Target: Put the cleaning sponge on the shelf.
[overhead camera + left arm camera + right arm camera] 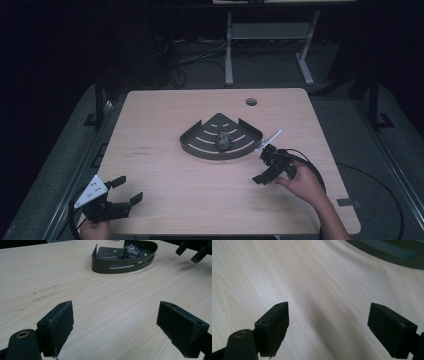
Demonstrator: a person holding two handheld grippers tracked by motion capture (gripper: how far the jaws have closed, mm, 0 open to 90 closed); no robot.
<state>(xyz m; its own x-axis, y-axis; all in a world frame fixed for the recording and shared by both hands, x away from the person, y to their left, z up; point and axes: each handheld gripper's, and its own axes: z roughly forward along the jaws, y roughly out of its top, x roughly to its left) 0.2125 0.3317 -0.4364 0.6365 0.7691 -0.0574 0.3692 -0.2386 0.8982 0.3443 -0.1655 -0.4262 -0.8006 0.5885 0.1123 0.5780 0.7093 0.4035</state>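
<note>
The left gripper (126, 191) is black, with a grey three-cornered plate (91, 191) on top that carries a few small dark dots. Each of its two jaws ends in a thick, blocky black pad with a slightly rough inner face and small screw holes along the top edge. A rounded black part with a brass-coloured ring (22, 334) sits at the base of one jaw. The right gripper (263, 168) has the same build: black blocky pads, small holes, a brass-ringed part (240, 334), and a pale plate (269, 139) seen edge-on. A black cable (312, 167) loops from it past the hand (302, 182). The forearms are bare, with no sleeves showing.
</note>
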